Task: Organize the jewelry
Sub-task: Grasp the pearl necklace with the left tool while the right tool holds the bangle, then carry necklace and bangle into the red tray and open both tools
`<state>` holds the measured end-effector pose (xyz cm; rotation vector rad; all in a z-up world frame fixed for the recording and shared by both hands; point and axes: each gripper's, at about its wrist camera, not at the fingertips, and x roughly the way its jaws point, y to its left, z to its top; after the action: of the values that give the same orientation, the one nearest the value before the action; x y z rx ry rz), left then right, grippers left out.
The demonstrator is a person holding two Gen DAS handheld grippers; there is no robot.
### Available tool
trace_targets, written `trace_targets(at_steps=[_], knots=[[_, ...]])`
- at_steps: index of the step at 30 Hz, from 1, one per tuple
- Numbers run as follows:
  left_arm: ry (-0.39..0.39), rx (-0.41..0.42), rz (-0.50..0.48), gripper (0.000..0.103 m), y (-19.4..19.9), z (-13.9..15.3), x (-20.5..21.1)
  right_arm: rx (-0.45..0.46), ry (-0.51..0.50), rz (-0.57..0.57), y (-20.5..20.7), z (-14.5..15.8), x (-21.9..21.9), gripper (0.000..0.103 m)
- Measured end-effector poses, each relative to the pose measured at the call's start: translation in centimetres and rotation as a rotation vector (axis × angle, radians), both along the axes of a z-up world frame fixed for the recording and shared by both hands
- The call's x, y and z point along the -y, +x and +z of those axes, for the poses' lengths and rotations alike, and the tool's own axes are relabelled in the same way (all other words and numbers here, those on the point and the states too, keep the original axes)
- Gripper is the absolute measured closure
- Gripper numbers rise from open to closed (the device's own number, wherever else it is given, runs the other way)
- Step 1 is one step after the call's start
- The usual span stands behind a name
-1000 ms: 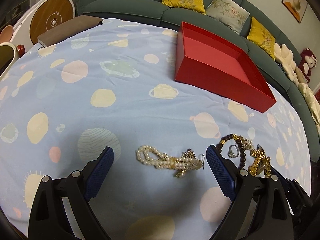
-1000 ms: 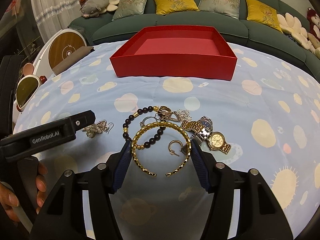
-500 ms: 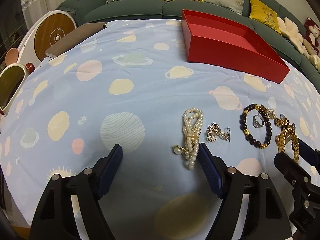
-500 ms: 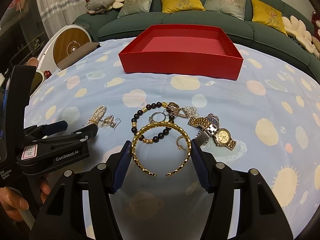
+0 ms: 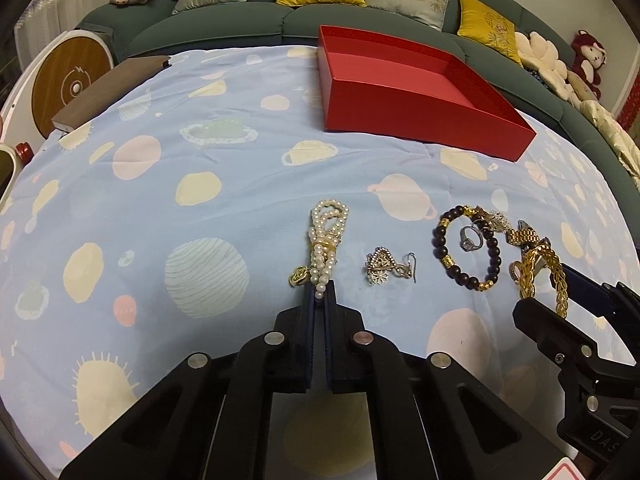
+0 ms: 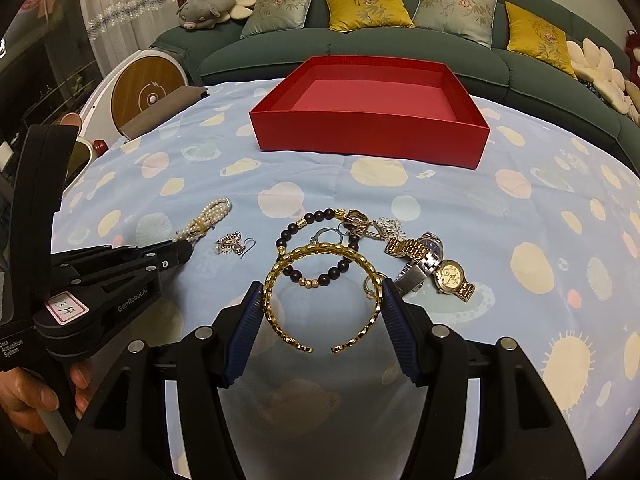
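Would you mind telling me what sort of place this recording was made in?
Most likely a home living room: a long green sofa with yellow and grey cushions, plush toys along its back, and a table under a planet-print cloth.

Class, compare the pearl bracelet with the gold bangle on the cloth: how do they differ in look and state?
The pearl bracelet is white beads bunched in a strand; the gold bangle is a stiff open ring with a gap. The left hand-held gripper is shut on the pearl bracelet's end; the right hand-held gripper is open, its fingers either side of the gold bangle. Both lie outside the red box.
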<state>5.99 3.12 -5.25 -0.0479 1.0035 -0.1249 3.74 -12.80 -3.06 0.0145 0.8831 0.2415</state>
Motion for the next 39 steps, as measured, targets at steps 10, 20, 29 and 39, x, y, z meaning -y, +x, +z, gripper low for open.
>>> trace_targets(at_steps=[10, 20, 29, 39], knots=[[-0.054, 0.004, 0.020, 0.077, 0.4, 0.5, -0.1, 0.001, 0.010, -0.015, 0.0, 0.3, 0.8, 0.046], [-0.047, 0.008, -0.019, 0.093, 1.1, 0.0, 0.5, 0.001, 0.010, -0.018, -0.1, 0.3, 1.0, 0.046], [-0.076, 0.049, -0.040, 0.095, 0.3, 2.1, 0.5, 0.017, 0.014, -0.023, -0.2, 1.0, 1.3, 0.046], [-0.123, 0.154, -0.054, 0.095, 0.9, 9.3, 1.5, 0.110, 0.054, -0.042, 0.4, 5.4, 1.6, 0.046]])
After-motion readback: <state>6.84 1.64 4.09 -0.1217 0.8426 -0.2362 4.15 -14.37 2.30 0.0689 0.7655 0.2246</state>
